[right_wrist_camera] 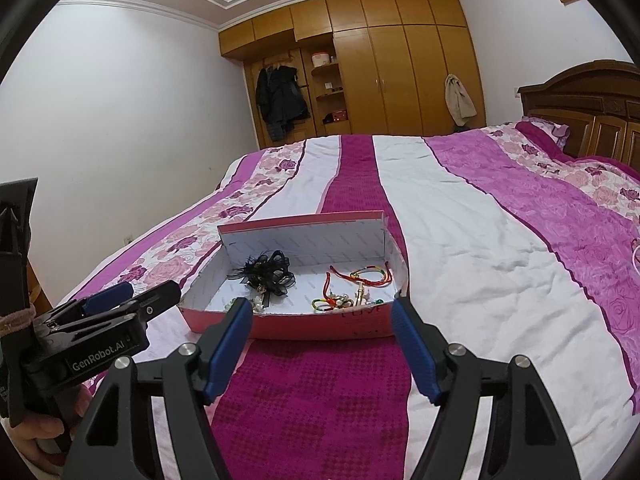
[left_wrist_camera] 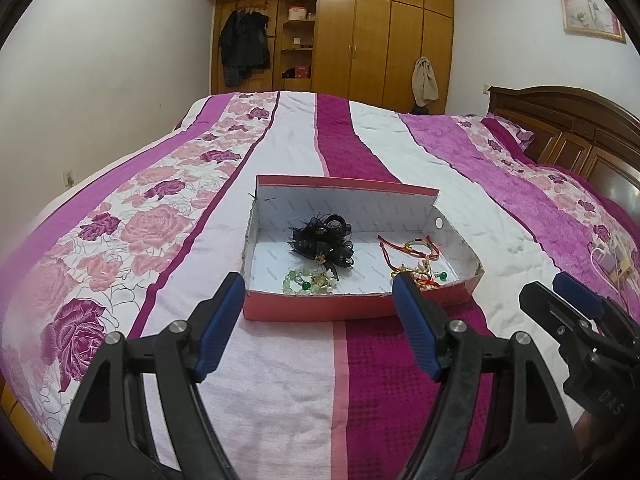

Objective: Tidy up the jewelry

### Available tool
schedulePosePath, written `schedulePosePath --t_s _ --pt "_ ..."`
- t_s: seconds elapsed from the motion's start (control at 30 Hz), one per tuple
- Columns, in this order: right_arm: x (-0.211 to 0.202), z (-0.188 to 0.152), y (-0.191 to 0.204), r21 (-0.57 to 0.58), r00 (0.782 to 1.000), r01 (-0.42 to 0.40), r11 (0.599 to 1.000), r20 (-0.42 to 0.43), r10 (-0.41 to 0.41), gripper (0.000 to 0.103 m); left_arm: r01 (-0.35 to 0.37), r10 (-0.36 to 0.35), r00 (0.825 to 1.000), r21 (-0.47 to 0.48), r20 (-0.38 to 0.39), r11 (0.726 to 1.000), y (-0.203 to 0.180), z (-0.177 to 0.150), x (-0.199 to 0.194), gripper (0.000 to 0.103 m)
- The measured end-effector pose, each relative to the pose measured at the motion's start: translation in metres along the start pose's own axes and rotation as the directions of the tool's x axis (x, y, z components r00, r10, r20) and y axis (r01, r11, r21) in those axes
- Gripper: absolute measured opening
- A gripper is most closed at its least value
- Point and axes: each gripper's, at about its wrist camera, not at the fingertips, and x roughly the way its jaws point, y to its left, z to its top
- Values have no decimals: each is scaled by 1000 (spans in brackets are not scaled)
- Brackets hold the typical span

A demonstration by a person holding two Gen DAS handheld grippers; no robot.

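A shallow red box [left_wrist_camera: 320, 307] with a white inside lies on the bed; it also shows in the right wrist view [right_wrist_camera: 320, 326]. In it lie a black feathered hair clip [left_wrist_camera: 320, 242] [right_wrist_camera: 267, 272], a green bead bracelet [left_wrist_camera: 306, 282], and red and multicoloured string bracelets [left_wrist_camera: 412, 250] [right_wrist_camera: 360, 280]. My left gripper [left_wrist_camera: 318, 300] is open and empty, just short of the box's near wall. My right gripper [right_wrist_camera: 322, 320] is open and empty, also just short of the box. Each gripper shows at the edge of the other's view [left_wrist_camera: 560, 296] [right_wrist_camera: 132, 300].
The bed has a pink, white and magenta floral quilt [left_wrist_camera: 160, 240]. A wooden headboard [left_wrist_camera: 580, 136] stands at the right. A wooden wardrobe [left_wrist_camera: 360, 32] with hanging coats stands beyond the bed. A white charger and cable [left_wrist_camera: 608, 256] lie on the bed's right side.
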Motion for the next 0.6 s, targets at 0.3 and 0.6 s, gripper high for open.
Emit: schedulePosePath --t_s 0.3,0.6 --pt "0 0 0 -1 1000 1 1000 1 -1 74 5 -5 1000 -3 -5 1000 -2 0 0 69" --pt "0 0 1 1 1000 1 1000 -1 -1 74 6 -6 1000 -9 -5 1000 -2 0 0 69"
